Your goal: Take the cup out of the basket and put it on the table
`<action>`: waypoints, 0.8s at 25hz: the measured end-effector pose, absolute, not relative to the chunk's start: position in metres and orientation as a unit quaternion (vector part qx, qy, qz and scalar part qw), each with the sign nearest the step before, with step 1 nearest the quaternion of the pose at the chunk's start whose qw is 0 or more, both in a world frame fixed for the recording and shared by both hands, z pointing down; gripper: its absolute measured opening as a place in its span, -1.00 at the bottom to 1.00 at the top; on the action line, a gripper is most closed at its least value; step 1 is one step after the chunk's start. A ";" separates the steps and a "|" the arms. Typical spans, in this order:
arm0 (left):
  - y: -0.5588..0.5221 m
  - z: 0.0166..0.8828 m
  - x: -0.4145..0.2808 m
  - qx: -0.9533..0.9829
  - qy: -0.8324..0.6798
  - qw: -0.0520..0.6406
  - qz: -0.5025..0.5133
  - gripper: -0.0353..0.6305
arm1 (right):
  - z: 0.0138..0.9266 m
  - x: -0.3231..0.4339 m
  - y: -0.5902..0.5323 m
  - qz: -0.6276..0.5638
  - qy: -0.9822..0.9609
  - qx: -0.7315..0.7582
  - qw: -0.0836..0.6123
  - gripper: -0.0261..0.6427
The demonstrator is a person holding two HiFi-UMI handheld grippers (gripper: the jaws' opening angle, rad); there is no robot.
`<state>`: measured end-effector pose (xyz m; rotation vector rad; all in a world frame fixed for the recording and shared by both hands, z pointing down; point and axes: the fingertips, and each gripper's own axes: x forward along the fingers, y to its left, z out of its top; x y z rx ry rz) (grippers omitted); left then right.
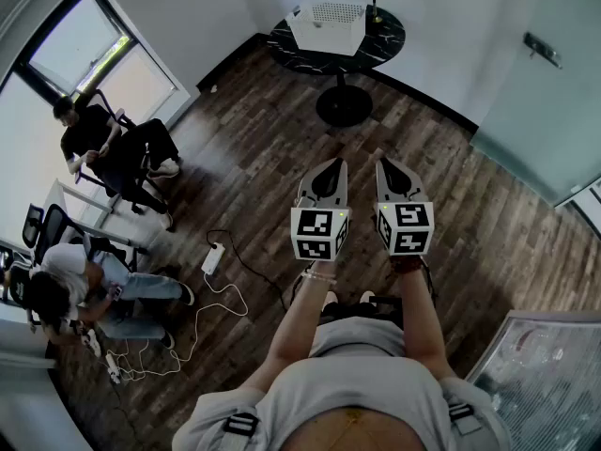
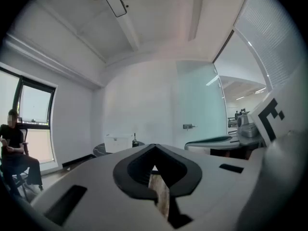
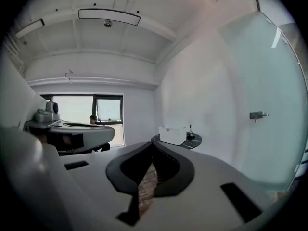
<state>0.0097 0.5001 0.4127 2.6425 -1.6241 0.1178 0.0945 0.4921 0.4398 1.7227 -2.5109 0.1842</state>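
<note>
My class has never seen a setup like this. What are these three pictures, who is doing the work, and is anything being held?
No robot here: a person stands on a wooden floor and holds a two-jaw gripper in each hand. The top-down picture comes from a camera on the person's head; it shows the left gripper and the right gripper side by side. The other two pictures come from cameras riding on each gripper, looking along its jaws. Both pairs of jaws are closed with nothing between them. Ahead stands a round dark table with a white basket on it and a small dark object beside the basket. No cup can be seen from here. Other people sit at the left.
</note>
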 end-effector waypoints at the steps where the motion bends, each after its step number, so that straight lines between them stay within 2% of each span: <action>1: 0.500 0.413 0.010 0.851 -0.523 0.018 0.038 -0.88 | 0.440 0.094 0.492 0.059 -0.823 0.564 0.046 -0.90; 20: 0.505 0.418 0.035 0.844 -0.535 0.023 0.037 -0.88 | 0.441 0.120 0.496 0.058 -0.833 0.549 0.033 -0.90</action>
